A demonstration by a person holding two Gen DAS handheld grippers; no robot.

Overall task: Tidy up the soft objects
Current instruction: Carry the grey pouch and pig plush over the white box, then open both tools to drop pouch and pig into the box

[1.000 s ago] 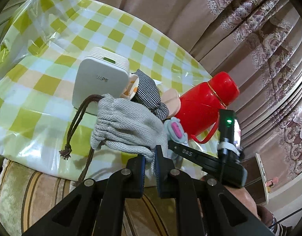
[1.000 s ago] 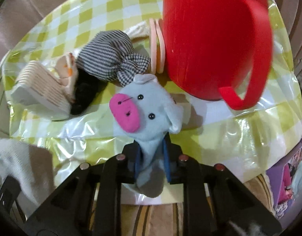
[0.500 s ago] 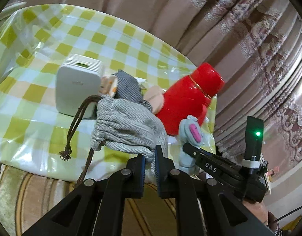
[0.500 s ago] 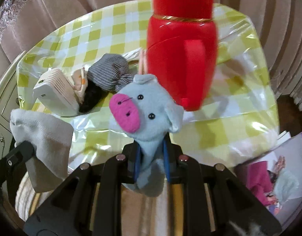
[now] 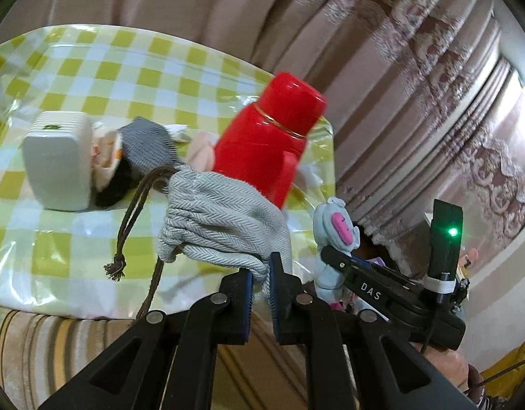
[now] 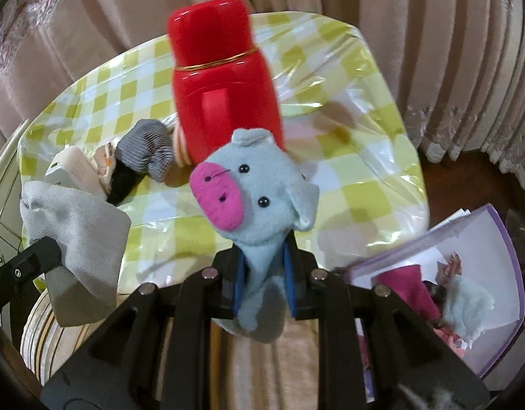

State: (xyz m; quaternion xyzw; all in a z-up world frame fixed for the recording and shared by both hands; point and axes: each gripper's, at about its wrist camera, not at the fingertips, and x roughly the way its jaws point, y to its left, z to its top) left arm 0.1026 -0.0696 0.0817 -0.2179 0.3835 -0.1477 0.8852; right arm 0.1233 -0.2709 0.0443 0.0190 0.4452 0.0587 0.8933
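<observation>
We hold the grey drawstring pouch (image 5: 225,225) pinched in the left gripper (image 5: 260,282) and the plush pig (image 6: 259,188) by its neck in the right gripper (image 6: 264,280), both clear of the worktop (image 6: 365,177), probably so the pig can be bagged.

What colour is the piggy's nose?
Pink, on a pale blue pig; clearest in the right wrist view.

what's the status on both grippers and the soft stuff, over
Left gripper shut on grey drawstring pouch. Right gripper shut on blue pig plush. Both held off the table; red flask stands beyond, nothing blocking.
</observation>
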